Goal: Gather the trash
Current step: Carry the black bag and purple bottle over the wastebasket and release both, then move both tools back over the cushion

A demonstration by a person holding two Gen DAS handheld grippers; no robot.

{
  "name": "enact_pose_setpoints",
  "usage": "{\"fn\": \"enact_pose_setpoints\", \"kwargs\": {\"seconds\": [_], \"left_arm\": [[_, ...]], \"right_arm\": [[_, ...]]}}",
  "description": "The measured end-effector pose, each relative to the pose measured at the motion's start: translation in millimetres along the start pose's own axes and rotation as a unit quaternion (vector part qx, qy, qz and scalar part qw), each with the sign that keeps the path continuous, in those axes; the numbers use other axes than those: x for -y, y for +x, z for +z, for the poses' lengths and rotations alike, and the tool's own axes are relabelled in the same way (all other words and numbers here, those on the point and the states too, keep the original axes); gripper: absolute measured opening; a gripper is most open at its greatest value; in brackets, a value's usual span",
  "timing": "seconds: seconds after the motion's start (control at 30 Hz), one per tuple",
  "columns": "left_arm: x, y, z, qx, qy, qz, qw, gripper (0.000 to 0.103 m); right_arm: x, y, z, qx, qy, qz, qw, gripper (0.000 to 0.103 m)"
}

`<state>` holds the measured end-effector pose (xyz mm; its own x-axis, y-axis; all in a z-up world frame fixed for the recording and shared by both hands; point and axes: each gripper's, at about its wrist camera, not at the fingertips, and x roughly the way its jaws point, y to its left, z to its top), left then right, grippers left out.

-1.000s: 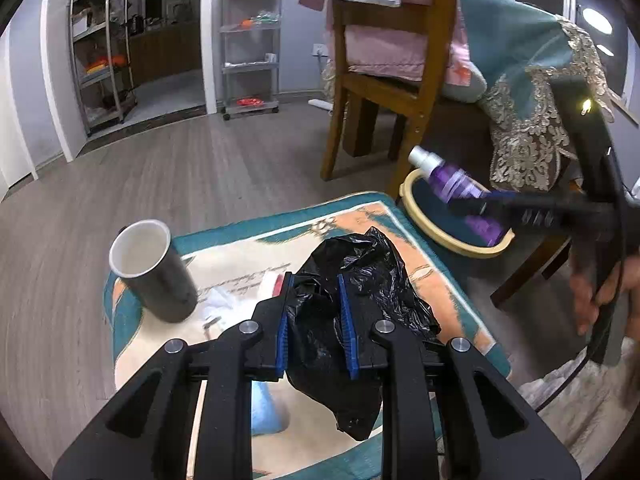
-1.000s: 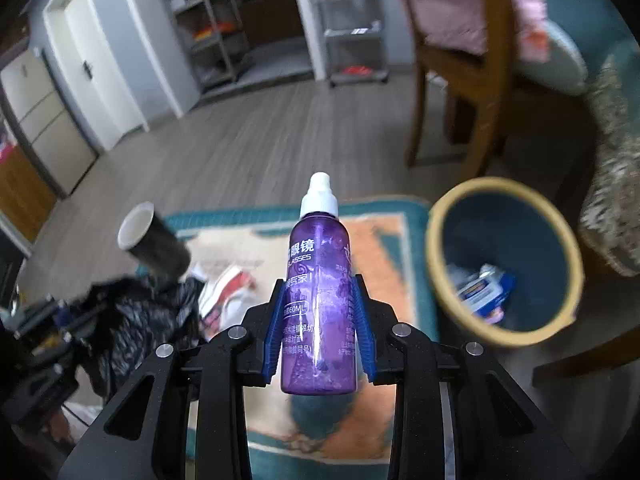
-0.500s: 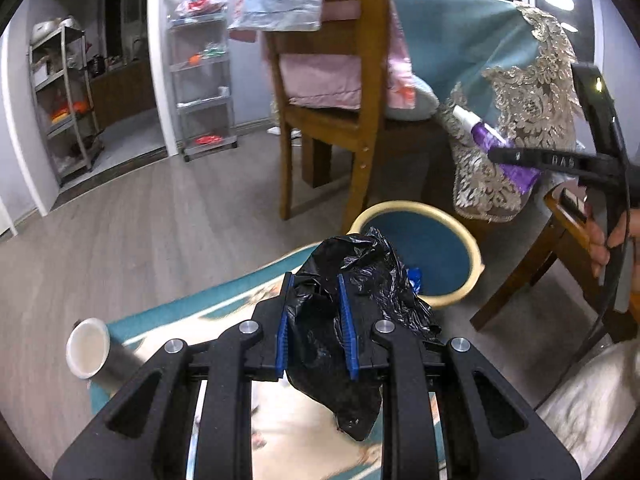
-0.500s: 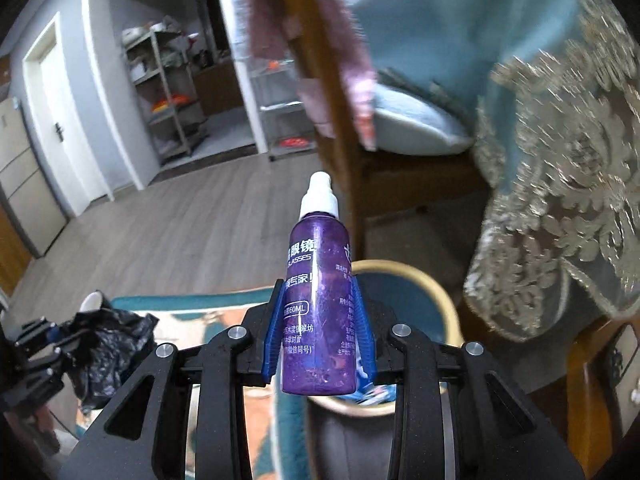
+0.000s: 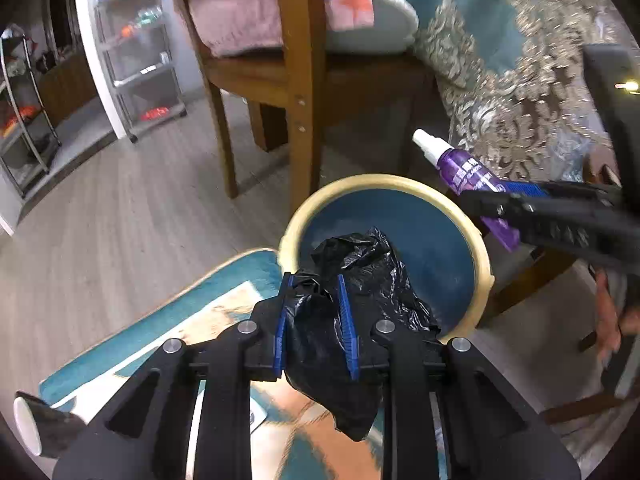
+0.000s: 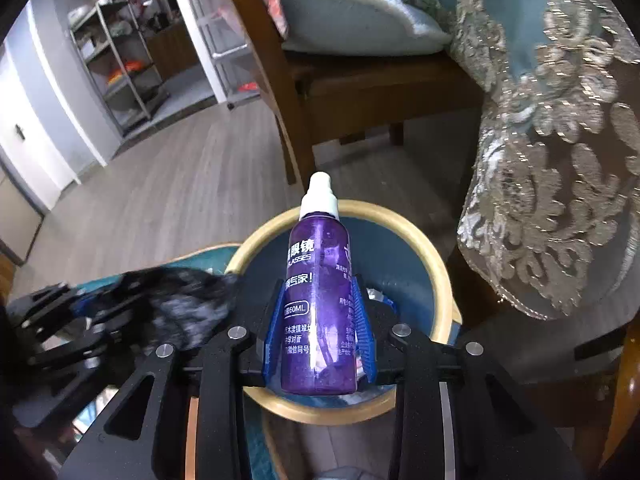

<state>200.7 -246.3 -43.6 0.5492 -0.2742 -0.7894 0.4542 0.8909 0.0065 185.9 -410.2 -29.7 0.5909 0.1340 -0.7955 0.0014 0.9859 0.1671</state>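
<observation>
"60ML" is printed on the purple plastic spray bottle (image 6: pixel 318 312), clamped by the right gripper (image 6: pixel 320 332) above the cream-rimmed blue bin (image 6: pixel 436 264). A crumpled black plastic bag (image 5: pixel 360 280) is clamped by the left gripper (image 5: pixel 314 324) at the bin's rim.

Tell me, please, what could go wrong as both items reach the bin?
1. The bag hangs half over the bin rim; released now, it may drape on the edge or fall onto the rug.
2. Both tongs, left and right, crowd the opening and could collide, jarring the bottle.
</observation>
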Motion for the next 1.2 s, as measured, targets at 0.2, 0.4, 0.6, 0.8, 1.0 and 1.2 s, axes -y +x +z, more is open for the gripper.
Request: {"fn": "enact_pose_setpoints", "kwargs": {"seconds": [0.2, 0.4, 0.6, 0.8, 1.0, 1.2], "left_arm": [[3, 8, 9, 0.020, -0.009, 0.005, 0.9997, 0.069], [-10, -10, 0, 0.040, -0.038, 0.007, 0.9985, 0.085], [-20, -43, -13, 0.061, -0.028, 0.040, 0.9969, 0.096], [-36, -100, -27, 0.090, -0.031, 0.047, 0.9944, 0.097], [-66, -163, -60, 0.100, -0.037, 0.055, 0.9928, 0.097], [-112, -223, -107, 0.114, -0.066, 0.095, 0.9867, 0.097]], "right_arm": [[4, -1, 3, 0.017, 0.024, -0.006, 1.000, 0.042], [5, -11, 10, 0.047, 0.032, -0.008, 0.998, 0.072], [-4, -25, 12, 0.065, 0.030, -0.004, 0.997, 0.084], [-26, -44, 11, 0.079, 0.005, -0.003, 0.997, 0.091], [-56, -63, 5, 0.090, -0.025, -0.008, 0.996, 0.095], [-97, -63, -8, 0.077, -0.067, -0.001, 0.995, 0.095]]}}
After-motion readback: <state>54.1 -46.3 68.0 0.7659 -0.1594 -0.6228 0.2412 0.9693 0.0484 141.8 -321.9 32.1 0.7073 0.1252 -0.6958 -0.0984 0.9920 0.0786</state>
